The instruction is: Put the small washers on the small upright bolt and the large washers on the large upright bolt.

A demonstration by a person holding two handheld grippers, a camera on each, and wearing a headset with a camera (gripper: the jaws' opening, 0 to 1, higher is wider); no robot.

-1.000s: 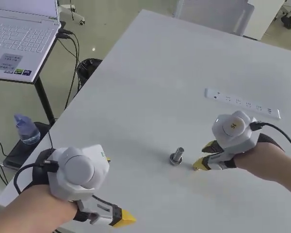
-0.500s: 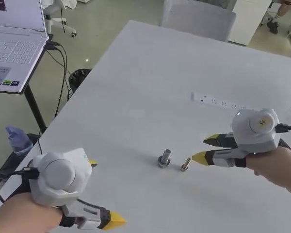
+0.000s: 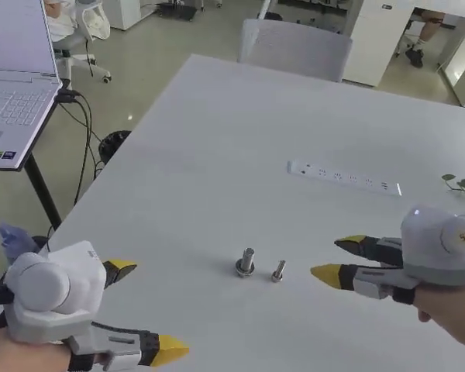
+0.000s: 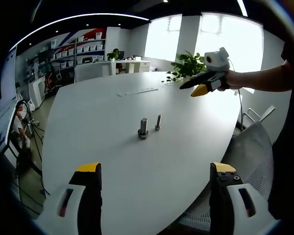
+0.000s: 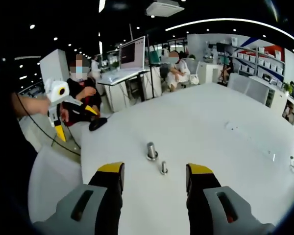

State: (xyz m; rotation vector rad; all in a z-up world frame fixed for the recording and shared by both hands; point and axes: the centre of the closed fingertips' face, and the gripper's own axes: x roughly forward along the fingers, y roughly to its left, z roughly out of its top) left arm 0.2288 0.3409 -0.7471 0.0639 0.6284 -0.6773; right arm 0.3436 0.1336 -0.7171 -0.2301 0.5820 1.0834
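Note:
Two bolts stand upright on the white table. The large bolt carries washers at its base. The small bolt stands just to its right in the head view. My right gripper is open and holds nothing, right of the small bolt and apart from it. My left gripper is open at the table's near left corner, far from both bolts.
A white power strip lies across the table behind the bolts. A laptop sits on a stand to the left, with cables beneath. A grey chair stands at the far end. People sit at desks in the right gripper view.
The right gripper has drawn back to the right, away from the bolts, leaving the small bolt upright beside the large one. The head camera has tilted up. The left gripper has stayed low left.

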